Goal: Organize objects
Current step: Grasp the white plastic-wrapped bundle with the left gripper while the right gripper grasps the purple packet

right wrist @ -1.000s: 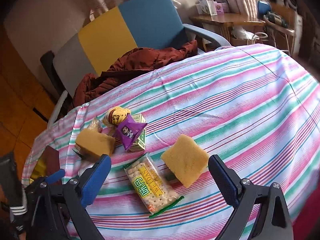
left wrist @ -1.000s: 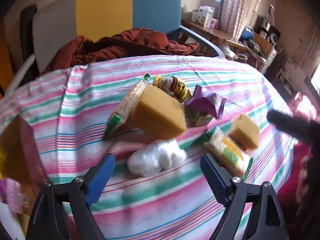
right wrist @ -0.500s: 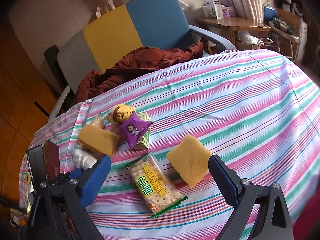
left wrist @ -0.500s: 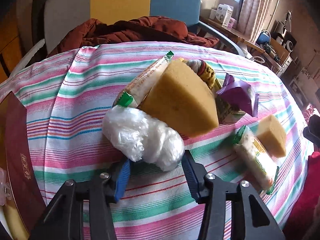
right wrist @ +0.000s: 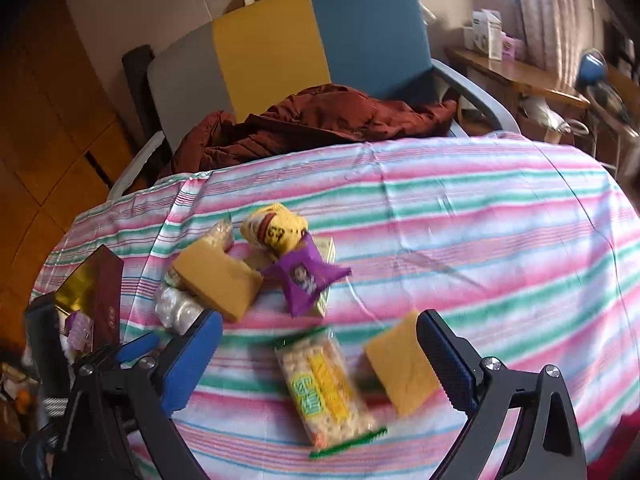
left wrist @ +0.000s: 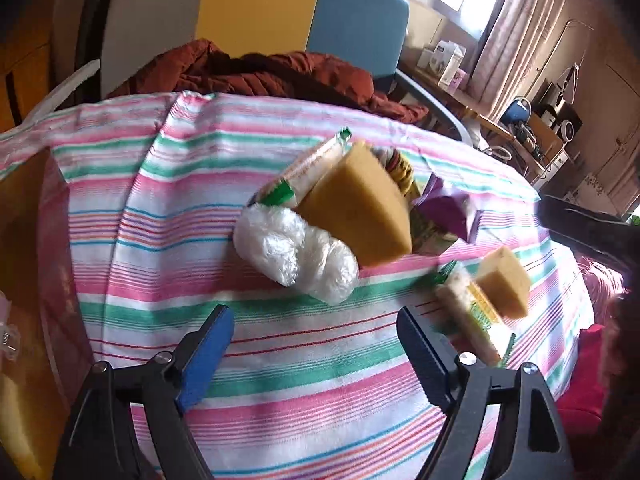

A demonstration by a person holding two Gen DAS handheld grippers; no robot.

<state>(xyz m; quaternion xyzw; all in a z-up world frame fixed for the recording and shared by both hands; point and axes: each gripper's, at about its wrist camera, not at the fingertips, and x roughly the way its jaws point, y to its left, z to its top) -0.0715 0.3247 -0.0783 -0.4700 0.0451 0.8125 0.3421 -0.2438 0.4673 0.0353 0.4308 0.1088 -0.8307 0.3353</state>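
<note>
The left gripper (left wrist: 316,344) hung over the striped tablecloth (left wrist: 280,360) with its blue-padded jaws opening and nothing between them; the white crumpled plastic bag (left wrist: 294,254) lay on the cloth just beyond the fingertips, clear of both pads. That bag touched the large yellow sponge (left wrist: 356,208), which leaned on a long cracker pack with green ends (left wrist: 304,172). Behind the sponge sat a yellow rolled cloth item (right wrist: 276,228) printed with dark figures that looked like "63", blurred. A purple snack packet (right wrist: 304,276) with a small cartoon figure rested against a pale green carton (right wrist: 326,276); its print could not be read.

The right gripper (right wrist: 320,352) stood wide apart and empty above the near edge of the table. Between its jaws on the cloth lay a clear cracker pack (right wrist: 324,388) with a yellow label and green characters, too motion-blurred to read, and just beside it a smaller yellow sponge (right wrist: 400,368), close to the right pad but apparently not pressed by it.

At the table's left edge stood a dark red box with a gold face (right wrist: 96,292); faint gold lettering on its side was illegible. A rust-red jacket (right wrist: 320,120) lay on the grey, yellow and blue chair (right wrist: 280,40) behind the table.
</note>
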